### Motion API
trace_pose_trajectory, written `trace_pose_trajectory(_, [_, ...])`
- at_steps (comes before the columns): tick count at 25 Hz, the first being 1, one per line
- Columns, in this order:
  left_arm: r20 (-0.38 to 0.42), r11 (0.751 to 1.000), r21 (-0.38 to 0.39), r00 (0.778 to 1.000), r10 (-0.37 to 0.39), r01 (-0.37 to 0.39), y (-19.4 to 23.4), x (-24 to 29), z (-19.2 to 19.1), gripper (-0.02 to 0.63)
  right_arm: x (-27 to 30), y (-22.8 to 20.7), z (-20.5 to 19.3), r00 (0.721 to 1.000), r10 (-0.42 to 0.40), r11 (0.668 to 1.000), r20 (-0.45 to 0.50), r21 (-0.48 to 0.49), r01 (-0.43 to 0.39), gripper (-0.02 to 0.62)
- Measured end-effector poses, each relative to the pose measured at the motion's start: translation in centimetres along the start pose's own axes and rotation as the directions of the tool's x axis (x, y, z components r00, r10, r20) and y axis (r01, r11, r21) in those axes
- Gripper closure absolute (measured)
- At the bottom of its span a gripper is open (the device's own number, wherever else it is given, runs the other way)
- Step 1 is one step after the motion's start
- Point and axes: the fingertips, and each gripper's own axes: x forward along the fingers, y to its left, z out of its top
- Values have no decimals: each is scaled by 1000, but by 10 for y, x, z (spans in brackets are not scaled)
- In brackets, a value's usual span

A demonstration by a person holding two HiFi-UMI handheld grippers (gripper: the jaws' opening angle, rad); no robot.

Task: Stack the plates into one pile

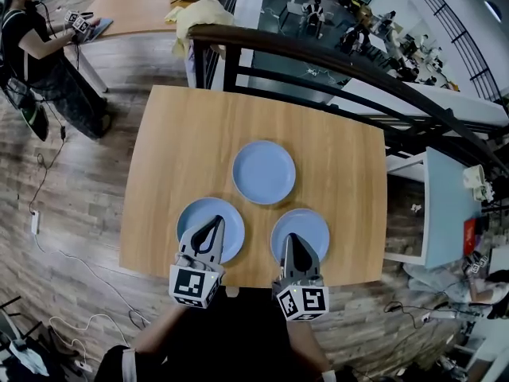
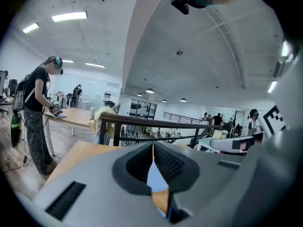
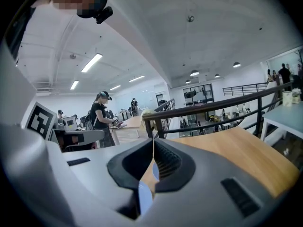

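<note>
Wooden table [image 1: 183, 134] | your left gripper [image 1: 215, 221], right gripper [image 1: 291, 239]: jaws pressed together, empty | left blue plate [image 1: 235, 231], right blue plate [image 1: 312, 224] under tips, far blue plate [image 1: 264, 172] ahead: likely pre-pick.

Three blue plates lie apart on the wooden worktop [image 1: 159, 173]: the far plate [image 1: 263, 172] in the middle, the near-left plate [image 1: 193, 215] and the near-right plate [image 1: 315, 224] by the front edge. The left hand-held gripper [image 1: 215, 220] hangs over the near-left plate and the right hand-held gripper [image 1: 292, 238] over the near-right plate, jaws together.
</note>
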Motion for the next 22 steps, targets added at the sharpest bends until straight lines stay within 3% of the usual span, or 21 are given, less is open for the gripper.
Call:
trace_pose_trajectory(10, [-30, 996, -12, 996, 89, -89, 5, 54, -10, 580, 41, -44, 0, 998, 54, 998, -36, -12, -54, 563])
trace_pose_trajectory(22, [-108, 992, -16, 987, 119, -122, 8, 100, -34, 580, 82, -85, -15, 993, 62, 998, -103, 17, -61, 563])
